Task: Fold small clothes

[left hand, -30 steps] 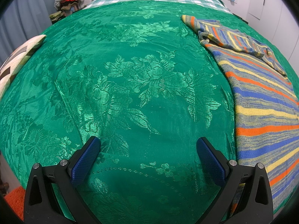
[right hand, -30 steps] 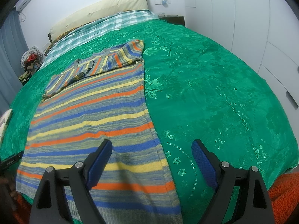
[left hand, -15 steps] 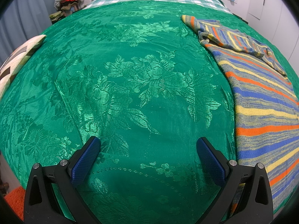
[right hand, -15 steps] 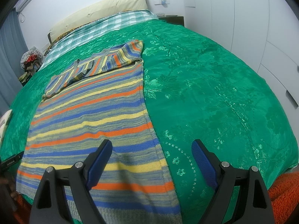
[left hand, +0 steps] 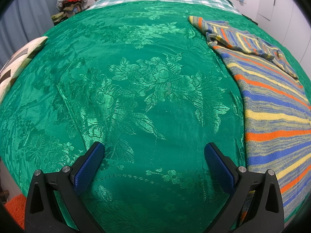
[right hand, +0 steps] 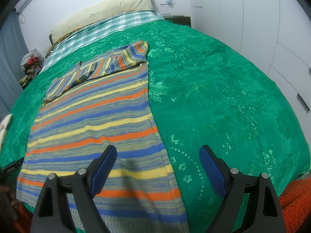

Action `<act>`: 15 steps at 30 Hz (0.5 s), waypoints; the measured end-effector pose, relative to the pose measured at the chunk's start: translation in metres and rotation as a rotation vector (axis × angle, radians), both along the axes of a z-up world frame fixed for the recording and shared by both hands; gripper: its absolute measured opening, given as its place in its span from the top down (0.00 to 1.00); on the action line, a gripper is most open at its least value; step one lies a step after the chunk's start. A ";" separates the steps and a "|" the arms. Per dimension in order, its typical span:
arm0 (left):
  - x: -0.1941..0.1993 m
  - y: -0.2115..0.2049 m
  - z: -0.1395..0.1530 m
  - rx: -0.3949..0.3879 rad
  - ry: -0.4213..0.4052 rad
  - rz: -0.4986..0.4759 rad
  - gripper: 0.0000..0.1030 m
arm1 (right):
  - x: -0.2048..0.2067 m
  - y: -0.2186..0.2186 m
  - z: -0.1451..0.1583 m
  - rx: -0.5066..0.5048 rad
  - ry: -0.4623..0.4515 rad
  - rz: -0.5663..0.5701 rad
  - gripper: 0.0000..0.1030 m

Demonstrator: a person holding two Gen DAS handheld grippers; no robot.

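Observation:
A striped knit sweater (right hand: pixel 93 120) in blue, orange, yellow and grey lies flat on the green bedspread (right hand: pixel 223 97), its sleeves folded across the top end. My right gripper (right hand: pixel 158 153) hovers open above the sweater's lower right edge, nothing between its blue pads. In the left wrist view the same sweater (left hand: pixel 272 112) runs down the right side. My left gripper (left hand: pixel 153 153) stands open over bare green bedspread (left hand: pixel 136 89), to the left of the sweater's hem, holding nothing.
A checked sheet (right hand: pixel 108 29) and a cream pillow (right hand: pixel 108 9) lie at the head of the bed. A patterned cushion (left hand: pixel 17 66) sits at the left edge. Clutter (left hand: pixel 70 2) is piled beside the bed. White wardrobe doors (right hand: pixel 272 19) stand on the right. Orange rug (right hand: pixel 297 198) below.

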State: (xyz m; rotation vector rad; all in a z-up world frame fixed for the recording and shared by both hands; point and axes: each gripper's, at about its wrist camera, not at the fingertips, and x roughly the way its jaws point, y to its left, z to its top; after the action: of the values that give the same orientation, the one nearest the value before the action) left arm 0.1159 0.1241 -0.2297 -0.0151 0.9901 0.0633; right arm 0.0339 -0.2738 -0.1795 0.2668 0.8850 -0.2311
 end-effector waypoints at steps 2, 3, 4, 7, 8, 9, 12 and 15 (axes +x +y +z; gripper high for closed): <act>0.000 0.000 0.000 0.000 0.000 0.000 0.00 | 0.000 0.000 0.000 0.000 0.000 0.000 0.16; 0.000 0.000 0.000 0.000 0.000 0.000 0.00 | 0.000 0.000 0.000 0.000 0.000 0.000 0.16; 0.000 0.000 0.000 0.000 0.000 0.000 0.00 | 0.000 0.000 0.000 0.000 0.000 0.000 0.16; 0.000 0.000 0.000 0.000 0.000 0.000 0.00 | 0.000 -0.001 0.000 0.001 0.001 -0.002 0.16; 0.000 0.000 0.000 0.000 0.000 0.000 0.00 | 0.000 -0.001 0.001 0.001 0.002 -0.002 0.16; 0.000 0.000 0.000 0.000 0.000 -0.001 0.00 | 0.000 -0.001 0.000 0.001 0.002 -0.001 0.16; 0.000 0.000 0.000 0.000 0.000 0.000 0.00 | -0.001 -0.002 0.001 0.001 0.003 0.000 0.16; -0.001 0.000 0.000 0.000 0.000 0.000 0.00 | -0.002 -0.003 0.000 0.002 0.003 0.000 0.16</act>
State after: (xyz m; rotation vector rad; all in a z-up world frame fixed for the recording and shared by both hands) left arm 0.1153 0.1239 -0.2298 -0.0152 0.9899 0.0631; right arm 0.0322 -0.2766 -0.1791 0.2684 0.8882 -0.2310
